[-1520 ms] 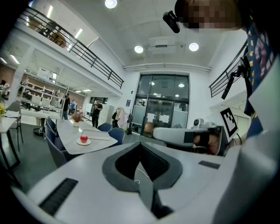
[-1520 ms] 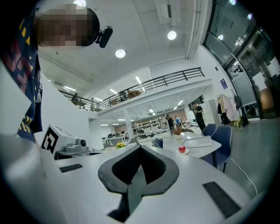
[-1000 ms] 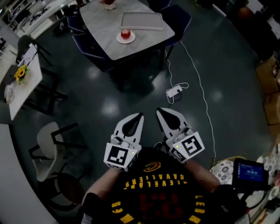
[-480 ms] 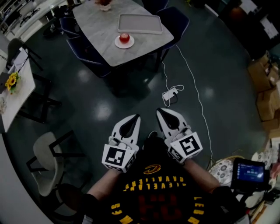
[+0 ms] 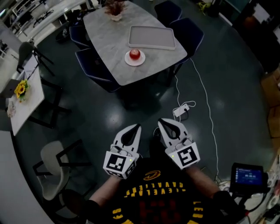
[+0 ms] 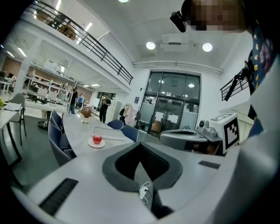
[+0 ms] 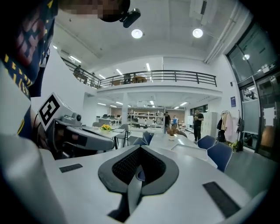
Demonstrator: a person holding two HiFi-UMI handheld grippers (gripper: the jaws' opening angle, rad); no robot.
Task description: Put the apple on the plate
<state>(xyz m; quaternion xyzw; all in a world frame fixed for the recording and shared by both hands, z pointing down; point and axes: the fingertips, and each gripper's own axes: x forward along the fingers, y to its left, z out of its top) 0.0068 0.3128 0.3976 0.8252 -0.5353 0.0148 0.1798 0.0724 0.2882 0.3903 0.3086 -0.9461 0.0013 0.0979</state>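
Note:
A red apple sits on a small white plate near the front edge of a grey marble table. The left gripper view shows the same apple on its plate, small and far off. My left gripper and right gripper hang side by side close to my body, well short of the table, above the dark floor. Both are shut with nothing between their jaws. The right gripper view shows the table but not the apple.
A grey tray and a plant also sit on the table, with dark blue chairs around it. A white power strip and cable lie on the floor ahead. A white chair and a side table with sunflowers stand left.
The table with apple and plate has shifted in the head view, first left, now right and lower. Both grippers stay shut and have sunk slightly in the frame.

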